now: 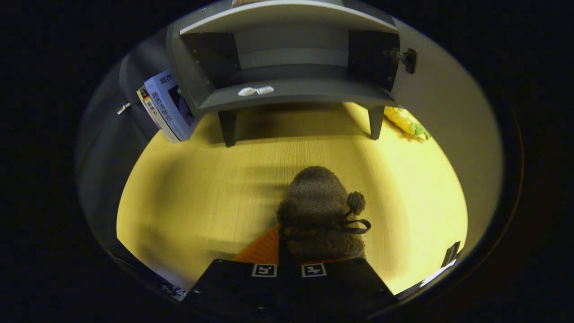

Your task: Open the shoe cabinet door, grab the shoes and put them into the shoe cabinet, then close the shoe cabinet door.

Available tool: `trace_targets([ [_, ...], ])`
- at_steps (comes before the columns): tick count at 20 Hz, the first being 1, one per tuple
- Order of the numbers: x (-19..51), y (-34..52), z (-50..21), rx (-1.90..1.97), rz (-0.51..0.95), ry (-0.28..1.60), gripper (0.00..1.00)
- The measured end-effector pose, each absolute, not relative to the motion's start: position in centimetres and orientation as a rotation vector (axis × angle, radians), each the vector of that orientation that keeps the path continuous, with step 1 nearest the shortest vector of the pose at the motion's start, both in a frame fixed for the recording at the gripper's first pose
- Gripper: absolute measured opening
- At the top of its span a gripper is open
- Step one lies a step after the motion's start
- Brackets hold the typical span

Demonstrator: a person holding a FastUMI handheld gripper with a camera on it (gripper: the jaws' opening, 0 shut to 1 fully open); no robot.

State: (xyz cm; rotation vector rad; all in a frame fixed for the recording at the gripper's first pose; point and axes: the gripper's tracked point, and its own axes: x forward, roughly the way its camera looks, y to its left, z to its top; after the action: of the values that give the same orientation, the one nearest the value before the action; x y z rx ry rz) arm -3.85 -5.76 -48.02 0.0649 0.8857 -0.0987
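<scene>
We see the hand-held gripper (pixel 289 269) carrying a fuzzy brown slipper-shoe with a pompom and a dark lace bow (pixel 319 211); it sits between the fingers, its toe pointing ahead. Whether both fingers press on it we cannot tell, since their tips are hidden under the shoe. An orange ribbed patch (pixel 262 249) shows just beside the shoe at its near left. Well beyond the fingers stands the grey shoe cabinet on short legs (pixel 287 92), its pale door (pixel 444 103) swung open to the right and its inner shelf bare. Below lies the yellow wood-grain counter (pixel 193 193). Left of the cabinet leans a blue printed booklet (pixel 168 103); right of it lies a yellow toy with green leaves (pixel 406 122).
</scene>
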Motion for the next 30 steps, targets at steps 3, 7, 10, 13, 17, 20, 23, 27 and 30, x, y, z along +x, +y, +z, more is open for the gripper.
trace_targets([
  [3,-3.9,-5.6,-42.8,0.035,-0.072,0.802,0.05],
  [7,-3.7,-6.0,-35.1,0.011,-0.050,0.703,0.05],
  [10,-2.5,-6.1,-30.0,-0.005,-0.033,0.648,0.05],
  [13,-0.1,-6.3,-25.0,-0.012,-0.023,0.581,0.05],
  [17,3.7,-6.4,-19.3,-0.021,-0.006,0.501,0.05],
  [20,6.7,-7.4,-16.5,0.001,-0.033,0.482,0.05],
  [23,10.0,-8.1,-14.4,0.040,-0.046,0.485,0.05],
  [27,15.1,-8.9,-11.8,0.051,-0.068,0.481,0.05],
  [30,19.7,-9.3,-12.1,0.046,-0.074,0.513,0.05],
])
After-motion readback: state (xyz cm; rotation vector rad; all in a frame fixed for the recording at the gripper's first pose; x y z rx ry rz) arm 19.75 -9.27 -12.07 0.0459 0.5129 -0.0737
